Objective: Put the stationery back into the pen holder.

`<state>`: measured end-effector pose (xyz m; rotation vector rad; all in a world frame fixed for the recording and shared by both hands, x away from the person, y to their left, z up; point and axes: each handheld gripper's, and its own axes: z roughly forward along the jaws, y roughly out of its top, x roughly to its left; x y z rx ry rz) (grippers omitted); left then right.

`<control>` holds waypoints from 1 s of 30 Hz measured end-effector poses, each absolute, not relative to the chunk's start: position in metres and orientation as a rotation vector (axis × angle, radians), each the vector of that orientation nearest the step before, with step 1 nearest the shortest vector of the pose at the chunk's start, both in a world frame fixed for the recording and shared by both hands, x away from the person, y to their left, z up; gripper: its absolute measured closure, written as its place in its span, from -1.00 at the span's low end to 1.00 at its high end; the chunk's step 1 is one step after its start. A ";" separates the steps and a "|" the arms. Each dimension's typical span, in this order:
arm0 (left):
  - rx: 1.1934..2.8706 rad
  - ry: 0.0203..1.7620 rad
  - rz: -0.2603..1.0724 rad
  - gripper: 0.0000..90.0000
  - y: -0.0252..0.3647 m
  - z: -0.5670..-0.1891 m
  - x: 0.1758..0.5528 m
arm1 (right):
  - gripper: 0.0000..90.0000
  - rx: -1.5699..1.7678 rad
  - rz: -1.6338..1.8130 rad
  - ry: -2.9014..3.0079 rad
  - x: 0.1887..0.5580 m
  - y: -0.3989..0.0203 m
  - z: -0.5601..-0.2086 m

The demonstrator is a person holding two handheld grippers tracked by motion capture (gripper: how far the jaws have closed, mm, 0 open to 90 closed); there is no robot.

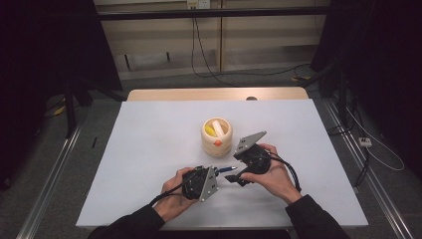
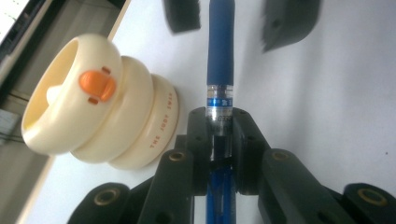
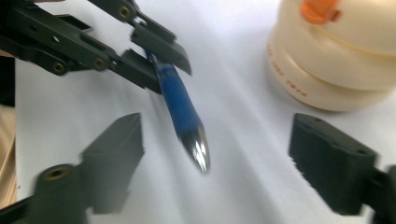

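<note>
A white table [image 1: 149, 149] carries the things; its far edge shows a strip of bare wood [image 1: 214, 94]; a cream duck-faced holder [image 1: 217, 137] stands on it just past the middle, upright, with a white stick and something yellow inside; the holder's base rests flat on the white top.

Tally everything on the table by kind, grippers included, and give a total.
Blue pen: 1
Cream duck-faced holder: 1
Items standing in the holder, one white, one yellow: 2
Grippers, left and right: 2
Total: 6
</note>
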<state>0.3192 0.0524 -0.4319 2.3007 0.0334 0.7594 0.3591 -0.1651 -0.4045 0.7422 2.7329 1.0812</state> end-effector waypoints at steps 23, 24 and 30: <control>2.125 0.416 0.263 0.77 0.086 -0.421 0.345 | -0.83 1.093 1.212 2.310 0.319 -0.222 -0.428; 2.123 0.418 0.261 0.77 0.087 -0.419 0.347 | -0.84 1.099 1.225 2.296 0.317 -0.223 -0.429; 2.073 0.463 0.224 0.77 0.094 -0.408 0.356 | -0.85 1.123 1.251 2.205 0.305 -0.234 -0.429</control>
